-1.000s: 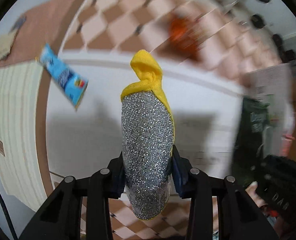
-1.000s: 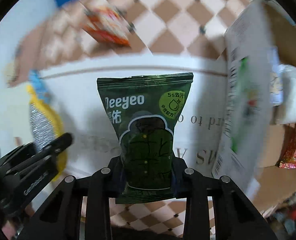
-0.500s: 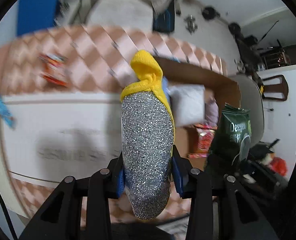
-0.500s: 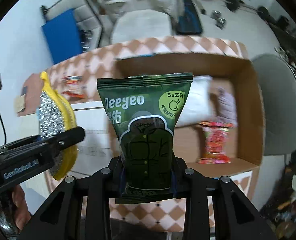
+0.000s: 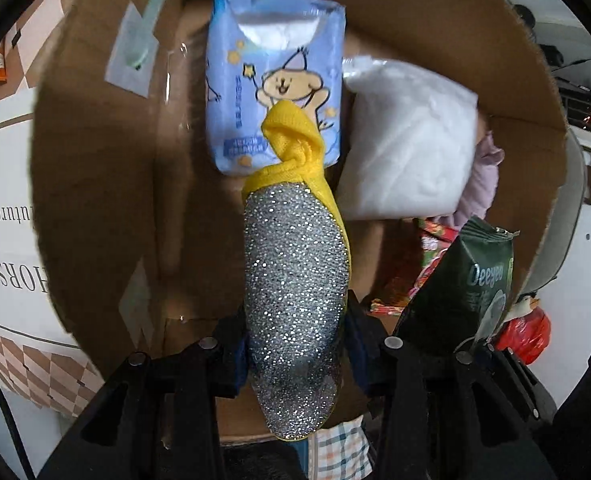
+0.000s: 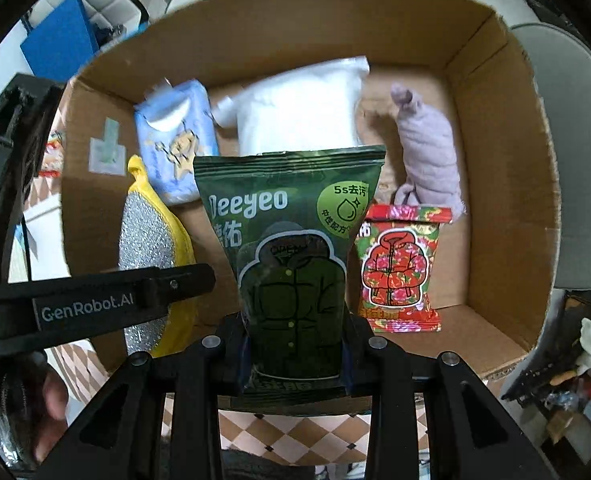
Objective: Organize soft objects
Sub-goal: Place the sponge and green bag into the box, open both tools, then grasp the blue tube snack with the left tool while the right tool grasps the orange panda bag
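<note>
My left gripper [image 5: 295,354] is shut on a silver-and-yellow scrubbing sponge [image 5: 295,280] and holds it over the open cardboard box [image 5: 95,184]. My right gripper [image 6: 293,354] is shut on a green Deeyeo packet [image 6: 295,240], also above the box [image 6: 495,160]. The sponge [image 6: 147,240] and the left gripper's finger show at the left of the right wrist view. The green packet [image 5: 467,292] shows at the right of the left wrist view.
Inside the box lie a blue tissue pack [image 5: 275,80], a white soft bag [image 5: 407,140], a lilac cloth [image 6: 427,152] and a red floral packet [image 6: 399,268]. A grey chair [image 6: 575,160] stands right of the box. A checkered floor [image 6: 295,436] lies below.
Both grippers have swung from the white table over to the cardboard box and closer to it, each keeping its object. The box now fills both views.
</note>
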Demonstrator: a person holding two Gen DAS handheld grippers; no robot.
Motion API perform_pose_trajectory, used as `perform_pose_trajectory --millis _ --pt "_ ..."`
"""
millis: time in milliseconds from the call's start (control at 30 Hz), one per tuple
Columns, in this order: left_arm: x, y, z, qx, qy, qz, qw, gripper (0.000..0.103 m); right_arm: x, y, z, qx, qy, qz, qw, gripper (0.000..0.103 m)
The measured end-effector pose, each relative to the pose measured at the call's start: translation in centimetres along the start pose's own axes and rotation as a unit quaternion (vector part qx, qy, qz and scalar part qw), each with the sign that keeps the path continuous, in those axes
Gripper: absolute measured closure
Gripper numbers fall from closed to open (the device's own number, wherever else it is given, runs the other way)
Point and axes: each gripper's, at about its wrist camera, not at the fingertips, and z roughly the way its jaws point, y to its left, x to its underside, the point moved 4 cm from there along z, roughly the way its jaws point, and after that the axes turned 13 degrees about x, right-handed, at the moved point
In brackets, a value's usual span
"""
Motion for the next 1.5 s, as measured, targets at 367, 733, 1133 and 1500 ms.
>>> perform_pose_trajectory --millis 367,733,1133,1500 --pt "2.9 -1.9 -3.6 -0.078 -0.075 0.075 0.9913 0.007 1.4 -1.9 -1.2 0.017 0.001 -0.005 1.0 0.001" --pt "5.2 -2.8 -8.0 -0.087 -0.141 0.125 0.9782 0.002 3.1 -2.5 -3.5 0.03 -0.035 0.028 0.999 0.0" --pt "7.0 5.1 -21.3 -0.063 -0.261 0.09 0.9591 0.002 2.8 6.0 -14.1 -0.034 -0.114 -0.007 0.993 0.0" --pt "1.9 31.1 -30.6 0.033 -0.297 -0.165 0.9399 0.012 -5.9 28.3 -13.6 -0.07 -0.09 -0.108 0.988 0.0"
